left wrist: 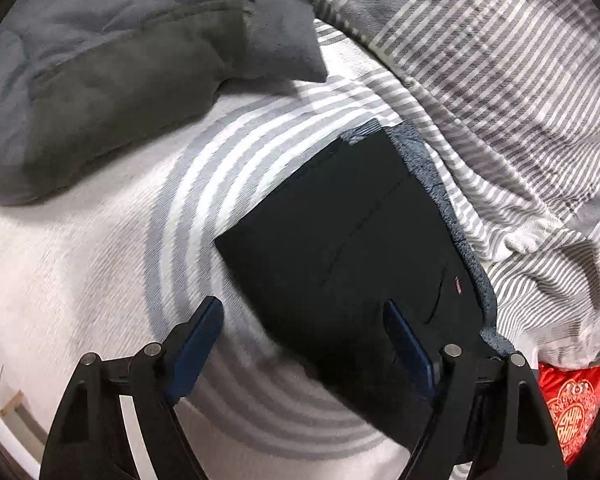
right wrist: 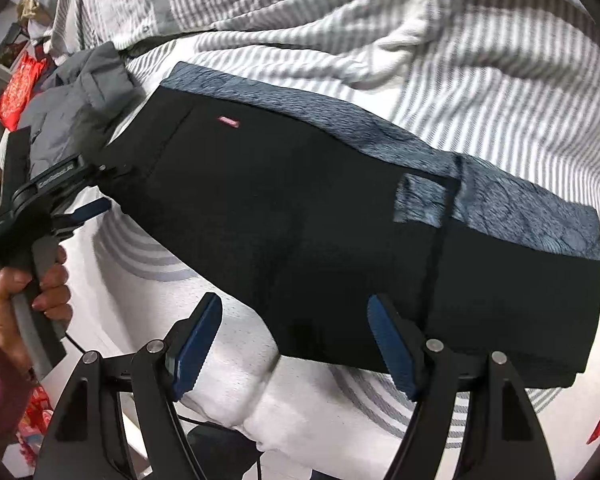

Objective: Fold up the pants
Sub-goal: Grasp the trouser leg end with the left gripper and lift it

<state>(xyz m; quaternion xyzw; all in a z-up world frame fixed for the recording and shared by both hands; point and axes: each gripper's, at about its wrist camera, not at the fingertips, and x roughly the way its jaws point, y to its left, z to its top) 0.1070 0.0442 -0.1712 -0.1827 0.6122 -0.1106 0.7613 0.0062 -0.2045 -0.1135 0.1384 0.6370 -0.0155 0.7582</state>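
Because the black pants (right wrist: 300,216) already lay in a compact folded block on the striped sheet (left wrist: 100,248), fleecy lining showing along the far edge, neither tool gripped cloth. Left gripper (left wrist: 304,336) hovered wide open over the pants' near corner, empty. Right gripper (right wrist: 296,332) stood equally spread at the pants' near edge, holding nothing. Grey pillow (left wrist: 100,80) sat beyond the pants; rumpled striped duvet (right wrist: 420,40) crowded the pants' far side. Likely checking or squaring the fold.

Pants (left wrist: 352,240) flat on bed (left wrist: 80,280), folded; pillow (left wrist: 100,80) behind at left, duvet (left wrist: 500,100) bunched along right edge, cushion (left wrist: 572,404) near right, below duvet.
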